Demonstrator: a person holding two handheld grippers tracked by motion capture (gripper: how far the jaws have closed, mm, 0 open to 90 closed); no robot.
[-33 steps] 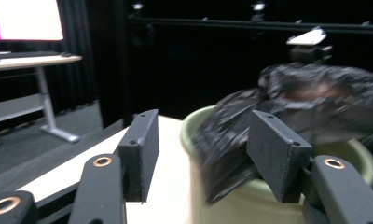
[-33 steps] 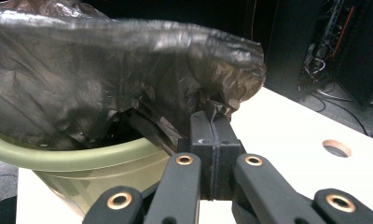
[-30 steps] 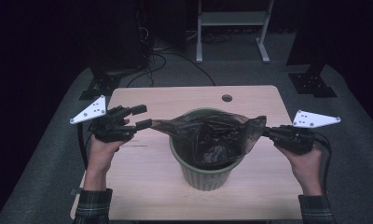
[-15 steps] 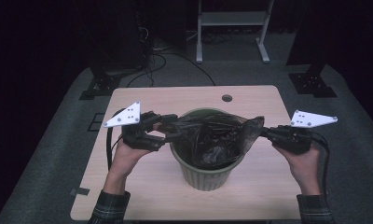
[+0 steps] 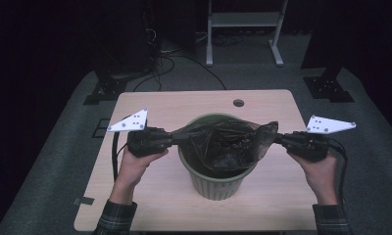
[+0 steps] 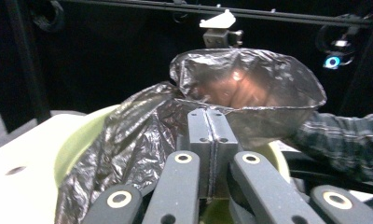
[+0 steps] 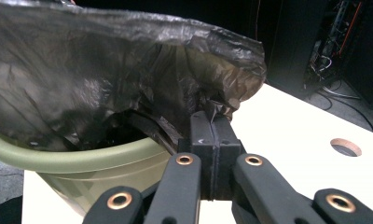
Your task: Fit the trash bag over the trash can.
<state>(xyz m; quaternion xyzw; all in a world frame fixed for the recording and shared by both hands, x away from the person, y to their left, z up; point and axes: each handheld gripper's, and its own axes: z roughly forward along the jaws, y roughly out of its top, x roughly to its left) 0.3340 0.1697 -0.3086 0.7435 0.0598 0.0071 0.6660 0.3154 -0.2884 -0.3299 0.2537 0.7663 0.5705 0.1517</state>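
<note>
The biggest thing is the table, pale wood with one small round hole near its far edge. On the middle of the table stands one green bin, upright. One black bag sits in the mouth of the bin, with part of it hanging down inside and its top edge held up above the rim.

There are two grippers, one in each of the person's hands. The left gripper has just been closing its jaws, and now they are pressed tight together on the left edge of the bag, as the left gripper view shows. The right gripper has its jaws pinched tight on the right edge of the bag, just past the rim of the bin. The bag is pulled out flat and wide between the two grippers.

How far along is the job? It looks like the person is putting the bag into the bin as a liner. The bag is already in the bin and both sides are grabbed, so that part is done. What is left, I think, is to pull the bag open and fold its edge down over the rim all the way around. The rim is bare at the front, so no edge is folded over there yet.
</note>
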